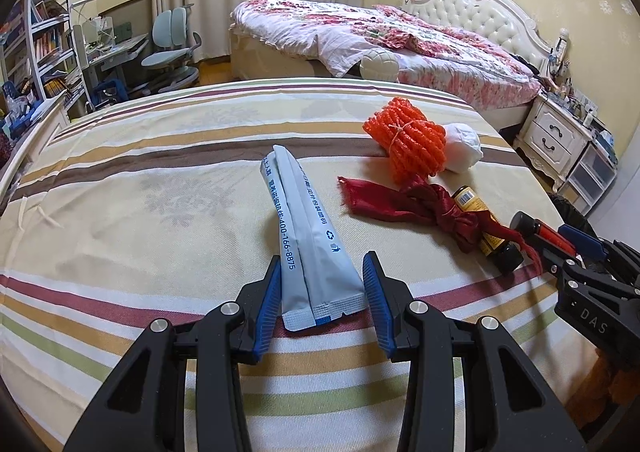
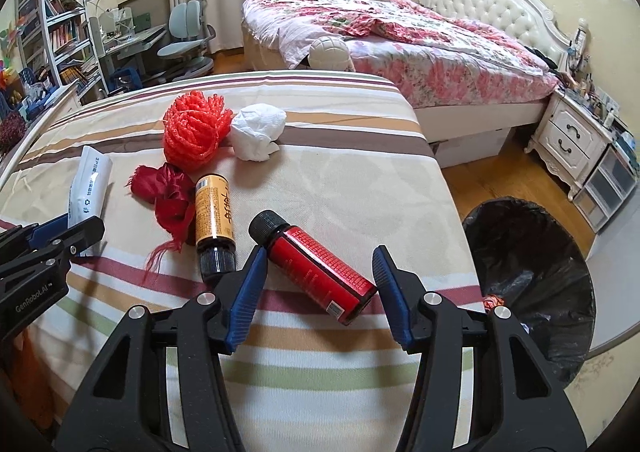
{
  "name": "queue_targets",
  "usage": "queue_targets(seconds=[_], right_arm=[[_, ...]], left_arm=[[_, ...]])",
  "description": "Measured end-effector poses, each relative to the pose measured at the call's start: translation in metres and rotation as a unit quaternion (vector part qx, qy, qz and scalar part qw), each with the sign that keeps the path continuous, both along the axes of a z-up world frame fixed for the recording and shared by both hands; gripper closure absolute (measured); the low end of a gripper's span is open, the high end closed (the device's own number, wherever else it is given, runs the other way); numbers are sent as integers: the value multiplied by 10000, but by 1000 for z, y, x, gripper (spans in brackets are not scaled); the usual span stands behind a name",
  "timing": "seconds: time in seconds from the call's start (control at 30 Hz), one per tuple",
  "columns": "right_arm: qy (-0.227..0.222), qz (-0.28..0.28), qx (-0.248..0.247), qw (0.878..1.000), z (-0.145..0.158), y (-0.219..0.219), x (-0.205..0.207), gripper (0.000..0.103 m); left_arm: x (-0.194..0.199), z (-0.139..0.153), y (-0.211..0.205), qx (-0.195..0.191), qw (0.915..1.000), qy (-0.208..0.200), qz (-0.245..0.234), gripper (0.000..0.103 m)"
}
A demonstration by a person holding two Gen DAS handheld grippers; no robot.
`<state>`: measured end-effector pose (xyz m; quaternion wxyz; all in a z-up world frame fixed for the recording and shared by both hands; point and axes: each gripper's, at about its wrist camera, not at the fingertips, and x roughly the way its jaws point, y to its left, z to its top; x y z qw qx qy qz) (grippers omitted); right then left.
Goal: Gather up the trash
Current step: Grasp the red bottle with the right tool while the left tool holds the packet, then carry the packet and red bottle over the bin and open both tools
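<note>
A pale blue-and-white sachet sticks out forward over the striped bed sheet, its near end pinched between the blue pads of my left gripper. A red bottle with a black cap lies slantwise between the pads of my right gripper, which touch its shoulder and its base. Beside it lie a yellow-labelled bottle, a dark red ribbon, an orange mesh bundle and a white tissue wad. In the left wrist view the right gripper is at the right edge.
A bin lined with a black bag stands on the floor just right of the bed's edge. Beyond are a second bed with a floral cover, a white nightstand, a desk chair and bookshelves.
</note>
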<state>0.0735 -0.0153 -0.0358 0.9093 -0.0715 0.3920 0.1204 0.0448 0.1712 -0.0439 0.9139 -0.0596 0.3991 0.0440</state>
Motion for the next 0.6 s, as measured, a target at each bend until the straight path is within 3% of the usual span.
queue_targets(seconds=[0.6], right_arm=[[-252,-403,168,9987,15,-40,-19,50]], left_arm=[[-16,21,-15,-92,9994,-290,-133,62]])
